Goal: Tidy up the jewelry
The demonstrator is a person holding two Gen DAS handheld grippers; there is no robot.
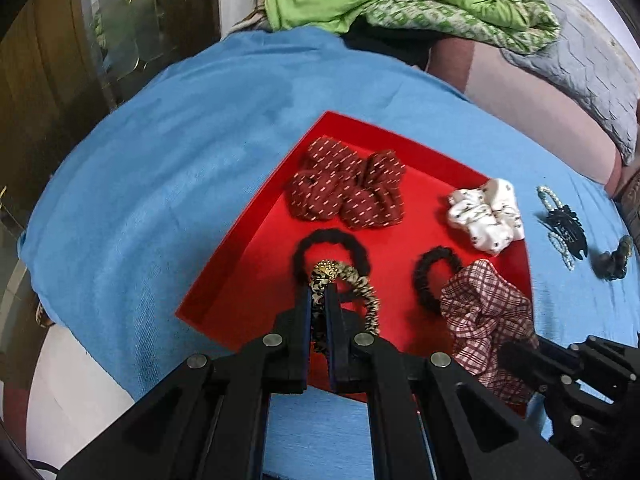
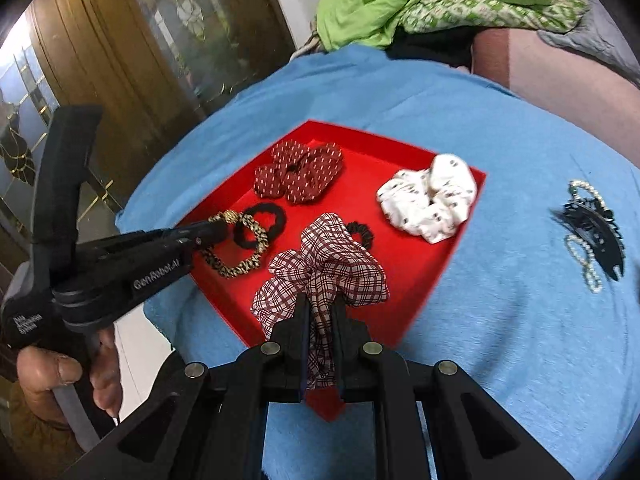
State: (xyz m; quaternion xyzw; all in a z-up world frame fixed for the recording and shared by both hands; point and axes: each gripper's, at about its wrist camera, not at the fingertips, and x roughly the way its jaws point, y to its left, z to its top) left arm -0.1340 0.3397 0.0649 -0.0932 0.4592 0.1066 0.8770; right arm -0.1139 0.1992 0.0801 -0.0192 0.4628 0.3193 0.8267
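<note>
Blue cloth (image 1: 168, 168) runs bare along the left of the left wrist view, up to the red tray's (image 1: 256, 240) raised left wall. On the tray, left to right: the maroon scrunchie (image 1: 346, 188) at top, black hair tie (image 1: 330, 242) lower centre, white scrunchie (image 1: 486, 214) against the right edge. Right of the tray — open cloth with a black claw clip (image 1: 566, 226).

Only the right wrist view shows the hand (image 2: 60, 376) on the left tool's grip, lower left.

Left gripper (image 1: 320, 292) is clamped on the leopard scrunchie (image 1: 360, 284), over the tray's near-left part. Right gripper (image 2: 322, 300) is pinched on the plaid scrunchie (image 2: 324, 264) — over the tray's near corner.
</note>
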